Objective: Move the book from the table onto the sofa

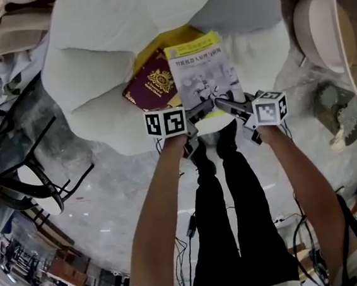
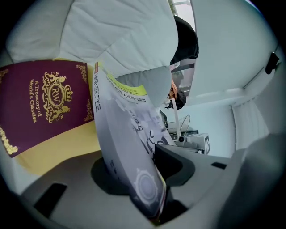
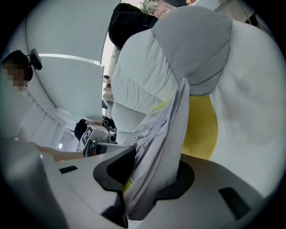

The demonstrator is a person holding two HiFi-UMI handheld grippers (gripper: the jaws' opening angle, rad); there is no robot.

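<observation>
the thin, glossy grey-and-yellow book (image 1: pixel 201 73) lies tilted over the puffy white sofa (image 1: pixel 90 85) seat, beside a maroon gilt-stamped book (image 1: pixel 153 84). both forearms (image 1: pixel 164 191) reach forward, left gripper (image 1: pixel 206 107) and right gripper (image 1: pixel 222 103) angled inward, each pinching a near corner.

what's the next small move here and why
Probably open the fingers of both grippers and let go. The book looks to be down on the sofa seat, beside the maroon book. The left gripper and right gripper each pinch its near edge, so only the release seems left.
</observation>
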